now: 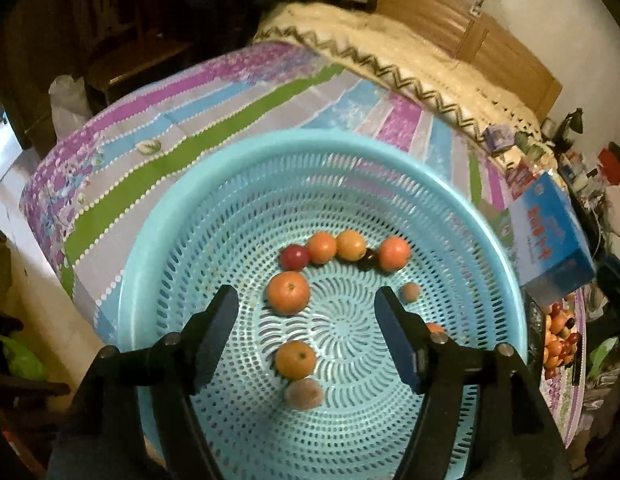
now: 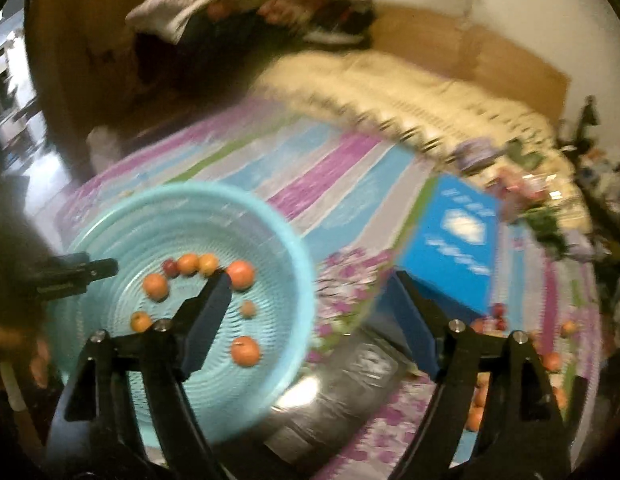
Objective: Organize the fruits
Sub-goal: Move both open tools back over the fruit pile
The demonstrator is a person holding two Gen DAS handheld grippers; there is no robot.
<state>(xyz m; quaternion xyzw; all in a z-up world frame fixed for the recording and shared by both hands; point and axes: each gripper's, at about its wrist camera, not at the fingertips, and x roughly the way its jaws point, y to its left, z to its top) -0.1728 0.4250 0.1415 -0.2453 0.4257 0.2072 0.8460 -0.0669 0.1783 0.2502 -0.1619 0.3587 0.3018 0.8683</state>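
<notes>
Left wrist view looks down into a pale blue slotted basket (image 1: 214,184), the landmark for all that follows, standing on a striped purple, blue and green cloth (image 1: 158,168) over the surface. The left tongs (image 1: 306,300) hang above the basket floor with jaws spread and nothing between the pads. On that floor, from the left: a dark red fruit (image 1: 294,257), two orange fruits (image 1: 321,247) beside it, a small dark one, then another orange (image 1: 394,254); nearer the middle lie a larger orange (image 1: 288,293) and, below it, one more (image 1: 296,359) touching a dull brownish fruit (image 1: 304,394). Right of the basket stands a blue box (image 1: 549,232), and beyond it a heap of small fruit (image 1: 557,340).

Right wrist view is blurred. The right tongs (image 2: 306,288) stand wide apart over the basket's right rim (image 2: 302,240) and the cloth, empty; a dark shiny packet (image 2: 349,384) lies just right of the basket.
</notes>
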